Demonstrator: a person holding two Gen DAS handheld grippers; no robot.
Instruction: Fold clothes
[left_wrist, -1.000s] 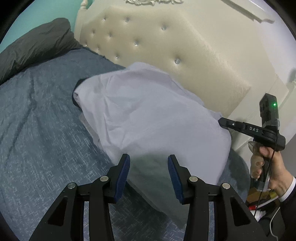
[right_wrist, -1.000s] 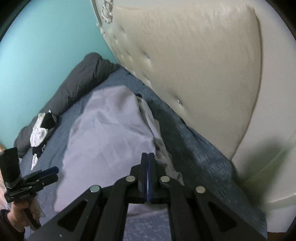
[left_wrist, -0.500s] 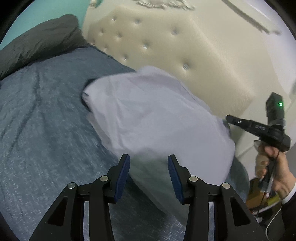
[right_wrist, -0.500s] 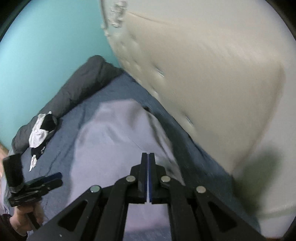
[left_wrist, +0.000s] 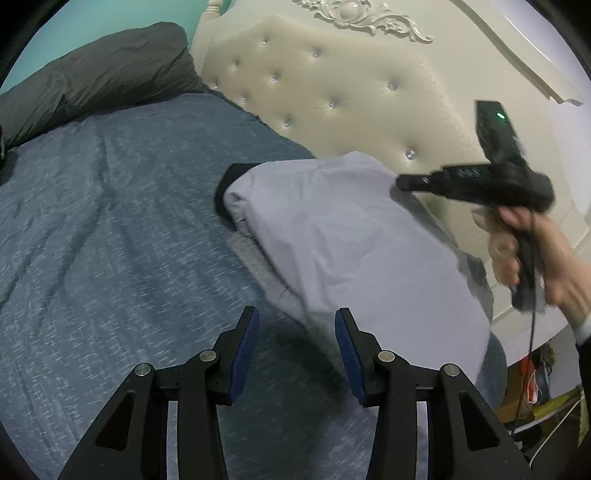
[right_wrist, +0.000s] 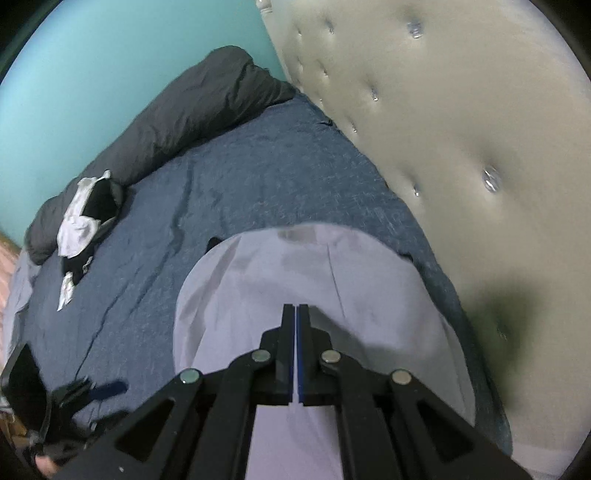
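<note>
Lavender shirt (left_wrist: 354, 236) laid folded on a blue heathered bedspread (left_wrist: 110, 221), close to the headboard end.

A cream tufted headboard (left_wrist: 332, 81) with crystal studs and a carved crest is set against a teal wall (right_wrist: 110, 55) — a dark grey duvet (left_wrist: 96, 70) is bunched along the far edge, with black-and-white garments (right_wrist: 85, 218) beside it. No writing can be read. The left gripper (left_wrist: 295, 350) is held partly open and empty above the bedspread; the right gripper (right_wrist: 296, 314) is seen fully closed over the shirt, nothing between its pads.
</note>
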